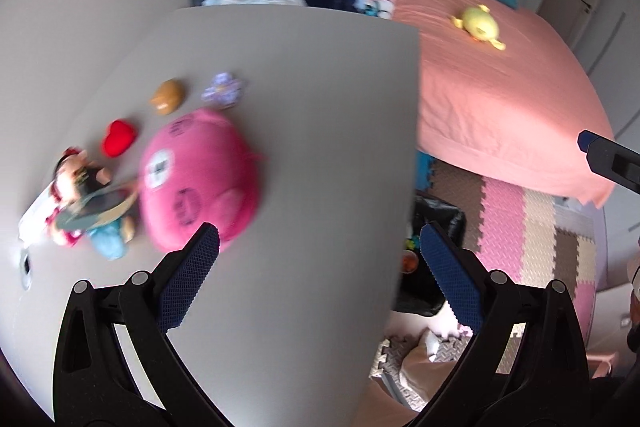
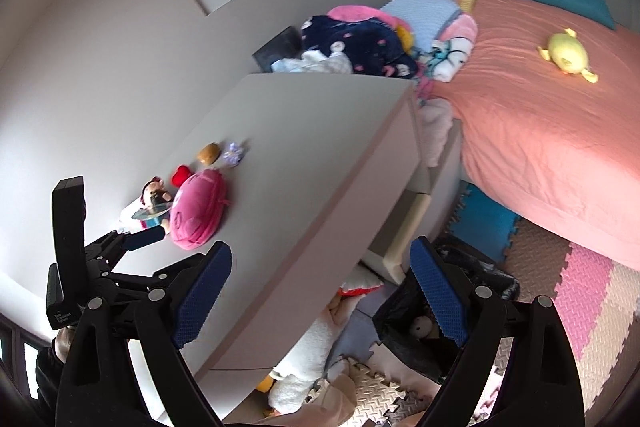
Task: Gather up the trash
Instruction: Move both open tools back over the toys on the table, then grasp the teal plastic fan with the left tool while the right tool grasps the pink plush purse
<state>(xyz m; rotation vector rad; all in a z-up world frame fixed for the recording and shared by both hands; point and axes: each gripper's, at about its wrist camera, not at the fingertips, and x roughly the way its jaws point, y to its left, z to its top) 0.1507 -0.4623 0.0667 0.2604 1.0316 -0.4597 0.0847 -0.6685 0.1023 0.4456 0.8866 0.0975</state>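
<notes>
My left gripper [image 1: 318, 277] is open and empty above the grey desk top [image 1: 320, 131]. My right gripper [image 2: 320, 293] is open and empty, over the desk's right edge. A black trash bag [image 2: 436, 311] stands open on the floor below that edge, with some items inside; it also shows in the left wrist view [image 1: 434, 227]. On the desk lie a crumpled purple wrapper [image 1: 223, 90], a brown lump [image 1: 168, 95], a red heart [image 1: 117, 137], a pink plush [image 1: 200, 179] and a doll [image 1: 80, 195]. The left gripper shows in the right wrist view [image 2: 148, 237], near the pink plush [image 2: 198, 213].
A bed with a pink cover [image 2: 540, 131] and a yellow plush [image 2: 566, 55] stands to the right. Clothes are piled [image 2: 360, 47] behind the desk. Foam floor mats [image 2: 580, 291] lie below. Plush toys and cloth [image 2: 304, 359] sit under the desk.
</notes>
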